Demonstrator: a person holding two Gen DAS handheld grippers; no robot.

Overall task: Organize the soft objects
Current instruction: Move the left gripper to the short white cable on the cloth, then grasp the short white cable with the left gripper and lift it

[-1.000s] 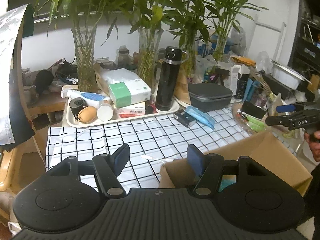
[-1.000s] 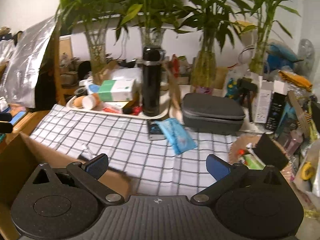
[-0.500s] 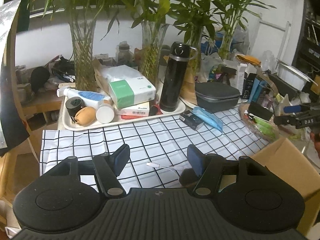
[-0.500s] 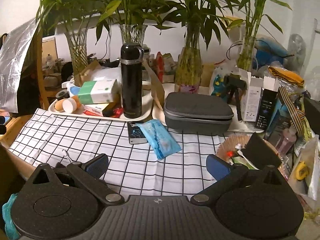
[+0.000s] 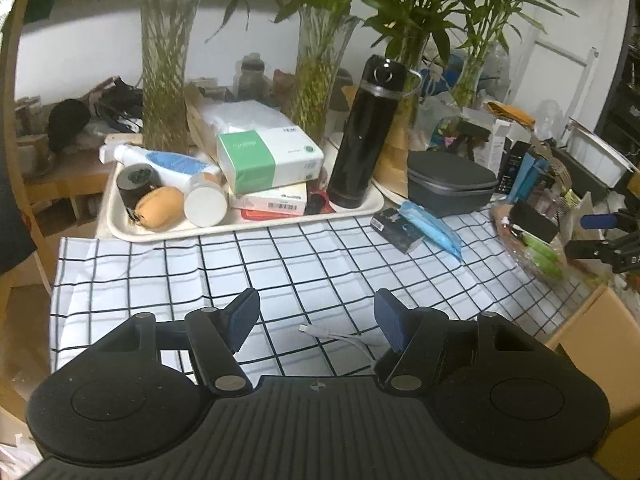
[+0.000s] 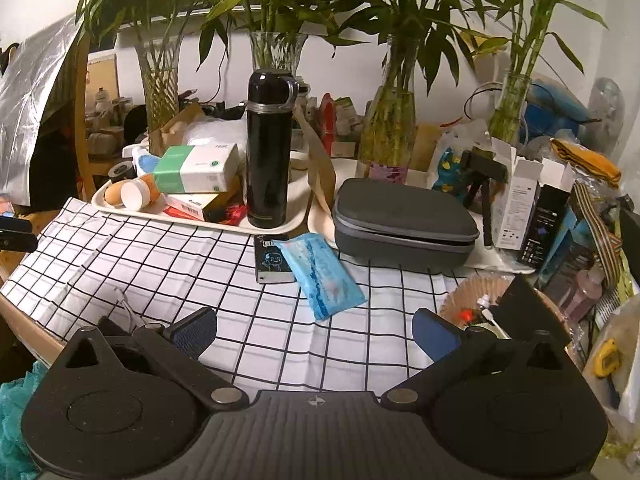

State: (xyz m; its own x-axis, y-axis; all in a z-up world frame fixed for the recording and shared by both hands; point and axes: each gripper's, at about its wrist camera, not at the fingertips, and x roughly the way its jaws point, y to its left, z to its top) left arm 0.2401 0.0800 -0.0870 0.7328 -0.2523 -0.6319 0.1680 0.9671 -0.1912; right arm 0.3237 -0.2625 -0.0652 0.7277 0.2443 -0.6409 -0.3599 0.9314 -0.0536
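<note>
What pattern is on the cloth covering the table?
The tablecloth is white with a grid of thin black lines, clearest in the right wrist view.

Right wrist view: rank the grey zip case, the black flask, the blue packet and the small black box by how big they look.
1. grey zip case
2. black flask
3. blue packet
4. small black box, partly covered by the packet

The packet lies nearer the camera, so its true size against the flask is unsure.
</note>
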